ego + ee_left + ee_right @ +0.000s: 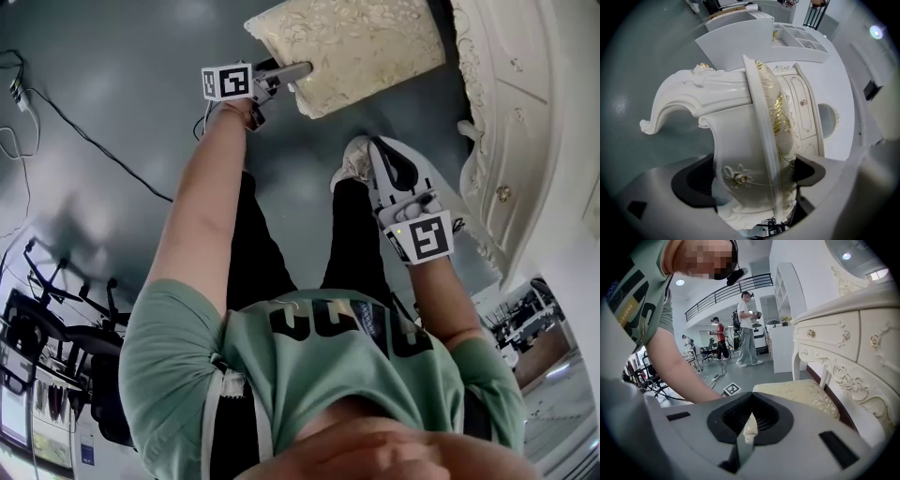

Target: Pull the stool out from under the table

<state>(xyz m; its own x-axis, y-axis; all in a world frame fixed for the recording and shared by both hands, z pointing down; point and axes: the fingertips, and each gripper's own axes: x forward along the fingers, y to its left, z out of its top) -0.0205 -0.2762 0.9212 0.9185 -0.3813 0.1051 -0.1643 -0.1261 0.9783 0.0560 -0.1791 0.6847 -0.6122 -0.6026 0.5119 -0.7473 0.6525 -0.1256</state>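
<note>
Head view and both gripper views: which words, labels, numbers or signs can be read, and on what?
Shirt: big dark letters across the chest, folded and cut off; not readable.
Marker cubes: black square patterns only, no words.
Stool and table: carved ornament only, no writing.

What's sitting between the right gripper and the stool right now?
Only bare floor separates the right gripper from the stool, seen in the head view; a shoe sits beside the gripper.

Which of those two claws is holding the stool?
The left gripper: its jaws clamp the edge of the stool. The right gripper is shut on nothing, clear of the stool.
</note>
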